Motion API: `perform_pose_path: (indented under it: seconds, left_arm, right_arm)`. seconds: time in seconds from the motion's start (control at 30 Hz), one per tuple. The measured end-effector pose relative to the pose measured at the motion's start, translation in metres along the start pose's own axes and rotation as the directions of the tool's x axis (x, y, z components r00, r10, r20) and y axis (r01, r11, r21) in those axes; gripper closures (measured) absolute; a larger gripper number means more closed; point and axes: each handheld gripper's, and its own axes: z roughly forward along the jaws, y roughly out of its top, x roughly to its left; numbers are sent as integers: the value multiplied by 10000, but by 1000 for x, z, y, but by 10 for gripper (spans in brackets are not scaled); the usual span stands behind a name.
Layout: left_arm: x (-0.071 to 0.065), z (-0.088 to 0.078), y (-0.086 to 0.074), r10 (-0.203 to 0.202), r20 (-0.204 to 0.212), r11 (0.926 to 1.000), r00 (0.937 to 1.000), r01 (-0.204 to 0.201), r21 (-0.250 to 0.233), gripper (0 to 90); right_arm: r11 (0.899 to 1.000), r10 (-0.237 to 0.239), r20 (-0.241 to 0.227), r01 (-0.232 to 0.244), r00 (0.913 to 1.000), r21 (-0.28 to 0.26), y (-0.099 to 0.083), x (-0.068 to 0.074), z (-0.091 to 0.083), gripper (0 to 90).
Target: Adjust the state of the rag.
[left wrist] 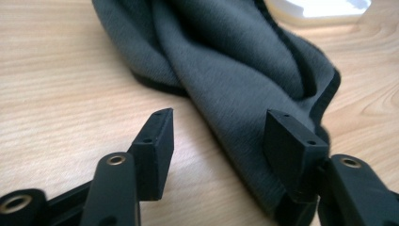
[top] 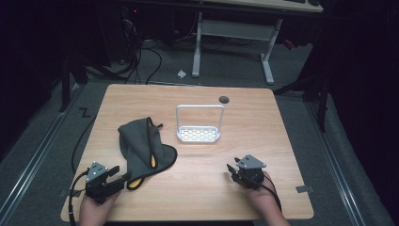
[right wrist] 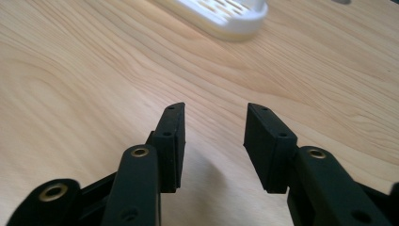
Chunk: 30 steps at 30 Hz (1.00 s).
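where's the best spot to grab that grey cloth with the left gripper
Probably the near end of the grey cloth, where it narrows into a bunched fold by the open left gripper. One jaw already stands over that fold. Come from the near side, low along the table, and close across the fold rather than the flat spread part.

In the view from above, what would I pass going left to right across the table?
Left gripper → grey cloth → white rack → right gripper.
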Motion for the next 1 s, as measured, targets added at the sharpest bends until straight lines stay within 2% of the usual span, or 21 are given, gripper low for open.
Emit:
perform_pose_path:
  seconds: [0.03, 0.1, 0.17, 0.23, 0.4, 0.5, 0.63, 0.7, 0.73, 0.77, 0.8, 0.83, 0.93, 1.0]
  left_arm:
    - [-1, 0, 1, 11, 20, 10000, 10000, -11, -42, 418]
    - [-1, 0, 2, 157, 0, 9999, 9999, -157, -66, 411]
    - [0, 1, 2, 98, 66, 9999, 9999, -97, -59, 402]
    - [2, 3, 2, 2, 166, 10000, 9999, -1, -7, 391]
    - [2, 5, 3, 23, 285, 9999, 9996, -27, 125, 375]
    - [0, 5, 7, -94, 509, 9999, 9987, 90, 77, 374]
    - [-7, 16, 16, -54, 731, 9998, 9973, 38, 216, 372]
    - [-13, 25, 19, 171, 569, 9987, 9982, -197, 463, 374]
    - [-15, 30, 19, 243, 410, 9976, 9989, -269, 638, 442]
    - [-16, 32, 19, 313, 346, 9964, 9989, -340, 780, 442]
    - [-17, 36, 18, 373, 268, 9944, 9989, -398, 979, 525]
    - [-19, 38, 17, 408, 213, 9932, 9989, -429, 1086, 561]
    - [-21, 37, 15, 581, 71, 9913, 9983, -586, 1180, 680]
    - [-23, 36, 14, 640, 82, 9903, 9979, -645, 1234, 706]
  right_arm:
    - [9988, 487, -384, -489, 9981, -55, -3, -5, 4, 524]
    - [9950, 996, -842, -993, 9915, 76, -5, -8, 6, 506]
    - [9913, 1319, -938, -1313, 9868, 126, -7, -8, 5, 461]
    - [9905, 1370, -961, -1372, 9859, 46, -8, -8, 2, 444]
    - [9941, 1053, -595, -1065, 9927, -182, -5, -6, -1, 381]
    - [9937, 1089, -694, -1104, 9916, -177, -5, -6, 0, 380]
    - [9944, 1009, -725, -1029, 9923, -254, -4, -5, -1, 392]
    - [9953, 913, -720, -933, 9932, -254, -3, -4, -2, 405]
    - [9974, 668, -774, -688, 9948, -229, -2, -2, -3, 442]
    - [9974, 668, -774, -688, 9948, -229, -2, -2, -3, 442]
    - [9980, 591, -743, -606, 9955, -192, -2, -1, -2, 432]
    - [9979, 581, -688, -599, 9959, -233, -1, 0, -3, 426]
    - [9971, 618, -652, -645, 9960, -406, -1, 0, -4, 438]
    - [9966, 682, -721, -712, 9951, -403, -1, 0, -3, 437]
